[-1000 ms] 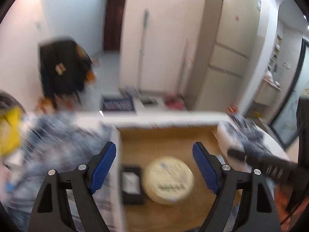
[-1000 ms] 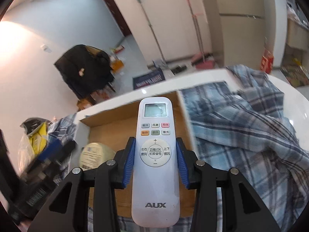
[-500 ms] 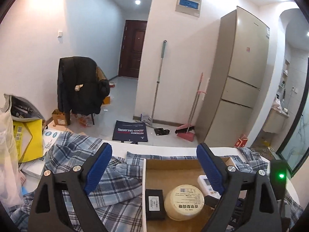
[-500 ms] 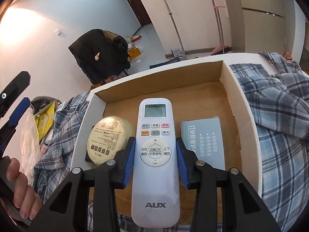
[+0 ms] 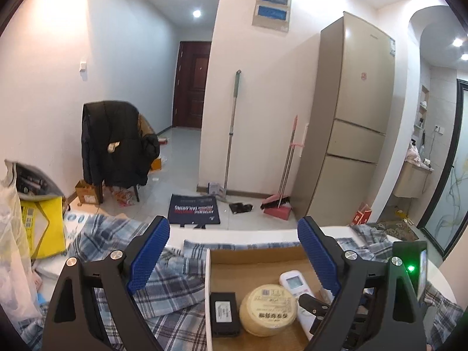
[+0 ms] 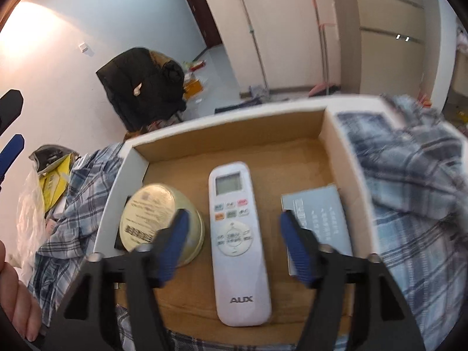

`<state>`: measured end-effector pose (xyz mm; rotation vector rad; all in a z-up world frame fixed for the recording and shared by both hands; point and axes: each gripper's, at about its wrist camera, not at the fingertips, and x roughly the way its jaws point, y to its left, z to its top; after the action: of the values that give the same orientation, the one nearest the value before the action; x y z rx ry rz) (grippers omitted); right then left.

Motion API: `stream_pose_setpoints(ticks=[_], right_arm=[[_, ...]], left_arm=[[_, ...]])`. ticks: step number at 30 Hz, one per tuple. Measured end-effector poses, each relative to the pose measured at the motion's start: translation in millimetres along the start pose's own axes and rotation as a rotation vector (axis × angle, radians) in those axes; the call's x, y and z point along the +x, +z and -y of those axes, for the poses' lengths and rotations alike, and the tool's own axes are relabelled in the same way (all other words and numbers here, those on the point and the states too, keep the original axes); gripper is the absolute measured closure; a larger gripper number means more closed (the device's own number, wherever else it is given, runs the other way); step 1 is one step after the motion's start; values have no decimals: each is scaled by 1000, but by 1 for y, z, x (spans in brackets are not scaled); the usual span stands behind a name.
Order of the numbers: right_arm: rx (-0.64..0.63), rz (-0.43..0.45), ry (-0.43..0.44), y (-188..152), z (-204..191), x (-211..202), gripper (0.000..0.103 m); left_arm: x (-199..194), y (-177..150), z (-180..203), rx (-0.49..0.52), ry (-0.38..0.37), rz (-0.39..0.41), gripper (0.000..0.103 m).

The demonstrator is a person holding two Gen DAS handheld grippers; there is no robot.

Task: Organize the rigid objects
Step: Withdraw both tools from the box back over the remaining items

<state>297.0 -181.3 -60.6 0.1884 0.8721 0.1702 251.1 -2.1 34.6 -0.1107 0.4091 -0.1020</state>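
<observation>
Right claw just opening, pads clear of the remote laid flat in the box between tin and booklet, apparently for neat rows; left claw wide, empty.

The right gripper angles steeply downward, its blue-padded jaws having just been opening; a remote lies between them, clear of both pads. The left gripper points more nearly level, jaws spread wide with nothing between them. At the right-wrist view's lower left edge, bare fingers of a hand curl around a dark handle.
</observation>
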Motion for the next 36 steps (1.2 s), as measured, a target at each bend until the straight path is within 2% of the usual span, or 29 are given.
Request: stream_pose_setpoints(ticks=[2, 3, 6, 7, 9, 11, 14, 15, 17, 20, 22, 25, 27, 31, 34, 36], right_arm=[[-31, 45, 2, 7, -5, -24, 34], [-40, 55, -5, 10, -7, -35, 30], [-70, 106, -13, 16, -11, -76, 26], [-87, 129, -26, 16, -13, -90, 21], [-115, 179, -54, 12, -14, -116, 9], [-125, 223, -69, 6, -11, -141, 6], [-125, 254, -64, -4, -6, -171, 6], [-116, 263, -61, -7, -3, -182, 5], [-103, 286, -51, -12, -1, -202, 5], [-88, 313, 12, -21, 2, -232, 3], [-55, 326, 78, -29, 6, -251, 1], [-57, 379, 58, -45, 2, -271, 1], [-74, 409, 40, -56, -3, -282, 1], [-71, 445, 28, -75, -9, -295, 1], [-83, 538, -55, -90, -14, -303, 1], [-63, 598, -109, -99, -15, -306, 1]], left_arm=[[-9, 3, 2, 13, 25, 24, 12], [-14, 5, 2, 6, 25, 31, 12], [-36, 16, 1, -52, -20, 69, 12], [-45, 20, 3, -61, -18, 91, 12], [-66, 26, 10, -24, 45, 146, 12], [-87, 30, 19, 25, 112, 206, 12], [-127, 30, 27, 65, 93, 286, 11], [-138, 30, 29, 61, 84, 293, 7], [-162, 29, 32, 54, 68, 316, 0], [-195, 22, 47, 105, 126, 379, 0], [-215, 14, 53, 144, 104, 399, 0], [-236, 2, 53, 138, 59, 375, 0], [-246, -4, 51, 114, 40, 326, 0], [-257, -15, 34, 24, 8, 255, 0], [-262, -27, 26, 10, 1, 223, 0], [-261, -36, 22, 16, 30, 225, 0]])
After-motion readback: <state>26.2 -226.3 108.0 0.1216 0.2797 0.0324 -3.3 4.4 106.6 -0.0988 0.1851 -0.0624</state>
